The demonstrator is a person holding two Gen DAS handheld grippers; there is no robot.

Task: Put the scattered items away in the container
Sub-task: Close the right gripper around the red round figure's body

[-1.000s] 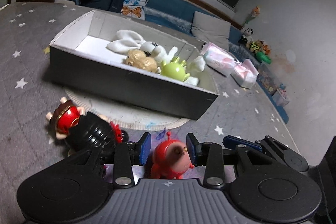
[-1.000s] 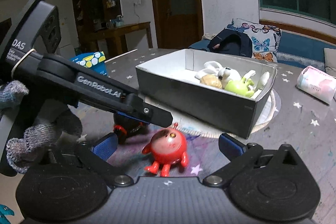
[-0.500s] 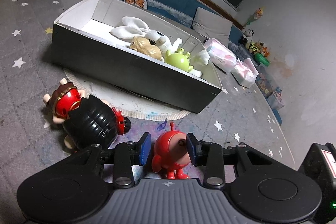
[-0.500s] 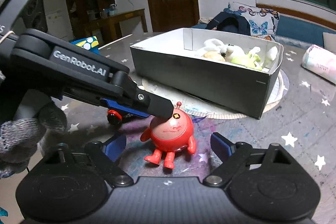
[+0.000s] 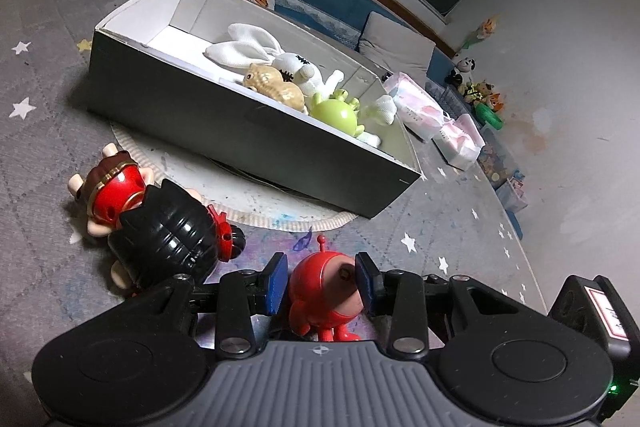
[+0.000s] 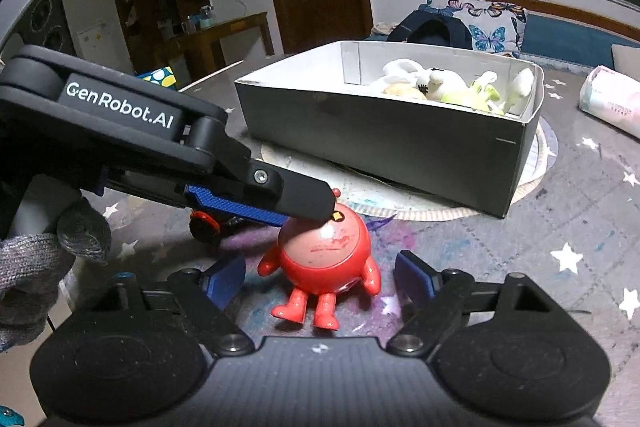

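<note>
- Task status: partly done, by my estimate. Several toys lie in the container; at least three are outside it on the star-print table cover (image 5: 48,75).
- Container (image 5: 224,131): open dark-sided box with a white interior, on a round mat (image 5: 256,199). Contents: white plush rabbit (image 5: 256,49), tan figure (image 5: 276,87), green round toy (image 5: 334,113). All sit toward its middle and right end; the left end shows bare floor.
- Red round toy (image 5: 326,291): outside the box, just in front of it. It stands between the pads of the left gripper (image 5: 322,281), which are closed against its sides; it does not look lifted yet.
- Right gripper (image 6: 320,277): fingers wide apart, holding nothing, facing the same toy.
- Left to do: black ribbed toy (image 5: 168,231) and red-and-brown figure (image 5: 110,193), touching each other on the table.
- Also present: pink-white packs (image 5: 436,115) beyond the box.
</note>
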